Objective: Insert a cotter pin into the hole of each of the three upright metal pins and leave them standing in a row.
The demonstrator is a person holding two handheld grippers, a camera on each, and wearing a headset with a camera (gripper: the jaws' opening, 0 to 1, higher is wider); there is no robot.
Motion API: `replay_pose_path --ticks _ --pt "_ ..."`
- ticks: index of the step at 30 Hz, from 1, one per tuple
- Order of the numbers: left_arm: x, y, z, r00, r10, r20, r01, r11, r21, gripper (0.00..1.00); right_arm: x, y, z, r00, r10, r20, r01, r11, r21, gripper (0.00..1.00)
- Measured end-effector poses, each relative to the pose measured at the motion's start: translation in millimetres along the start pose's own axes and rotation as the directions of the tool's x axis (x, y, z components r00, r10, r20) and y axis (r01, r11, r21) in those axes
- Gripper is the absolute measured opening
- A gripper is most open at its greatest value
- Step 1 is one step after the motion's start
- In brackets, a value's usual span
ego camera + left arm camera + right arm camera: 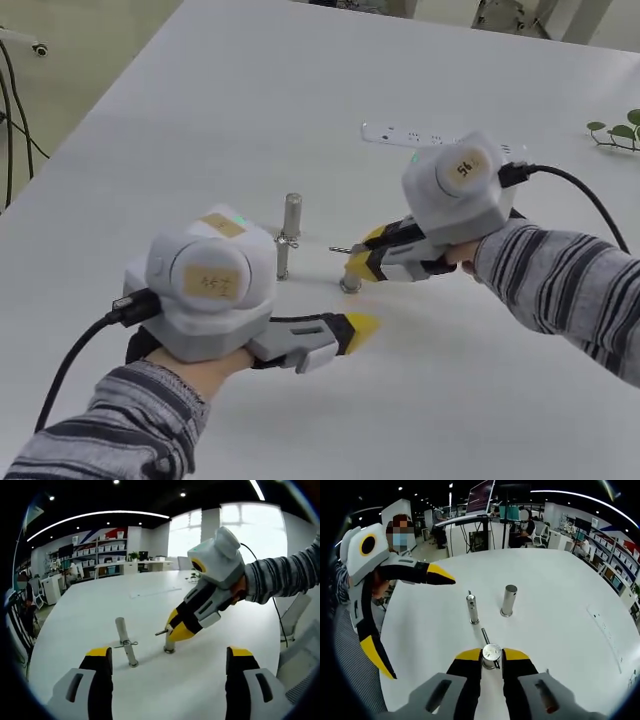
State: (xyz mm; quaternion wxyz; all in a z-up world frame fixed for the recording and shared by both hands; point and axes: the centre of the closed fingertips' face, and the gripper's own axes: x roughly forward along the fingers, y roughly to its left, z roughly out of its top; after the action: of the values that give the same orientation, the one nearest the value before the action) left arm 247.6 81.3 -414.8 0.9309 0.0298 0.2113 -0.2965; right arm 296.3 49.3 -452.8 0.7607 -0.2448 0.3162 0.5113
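Seating the second cotter pin: I am clamping the right gripper on the near metal pin, left gripper gaping empty alongside; next, I judge, a cotter for the bare pin beyond the right jaws.

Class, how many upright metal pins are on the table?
3. The held pin is in the right claw; the cottered pin and plain pin stand beyond it.
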Motion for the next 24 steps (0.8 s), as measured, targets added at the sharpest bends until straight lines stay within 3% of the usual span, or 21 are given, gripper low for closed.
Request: replay_pose_path --ticks 8,13,16,24 --pt "0.1 1.5 -0.9 1.0 0.003 -0.006 -0.003 1.0 -0.002 0.96 -1.6 1.8 0.9 0.9998 0.01 0.019 -0.01 1.0 -0.001 0.21" --pt "0.2 1.7 1.2 1.0 0.005 0.002 -0.005 1.0 -0.001 0.99 -7.2 0.6 25.3 0.9918 0.015 0.127 -0.022 0.998 0.056 0.25" --pt "0.1 0.8 3.0 1.0 0.002 0.005 -0.002 1.0 0.005 0.99 -8.7 -6.4 46.2 0.977 -0.01 0.213 -0.013 0.994 0.107 0.32" --pt "-0.3 2.5 4.3 0.9999 0.01 0.008 -0.01 1.0 0.002 0.99 8.9 -22.8 70.5 0.9685 -0.045 0.245 0.014 0.992 0.128 0.32"
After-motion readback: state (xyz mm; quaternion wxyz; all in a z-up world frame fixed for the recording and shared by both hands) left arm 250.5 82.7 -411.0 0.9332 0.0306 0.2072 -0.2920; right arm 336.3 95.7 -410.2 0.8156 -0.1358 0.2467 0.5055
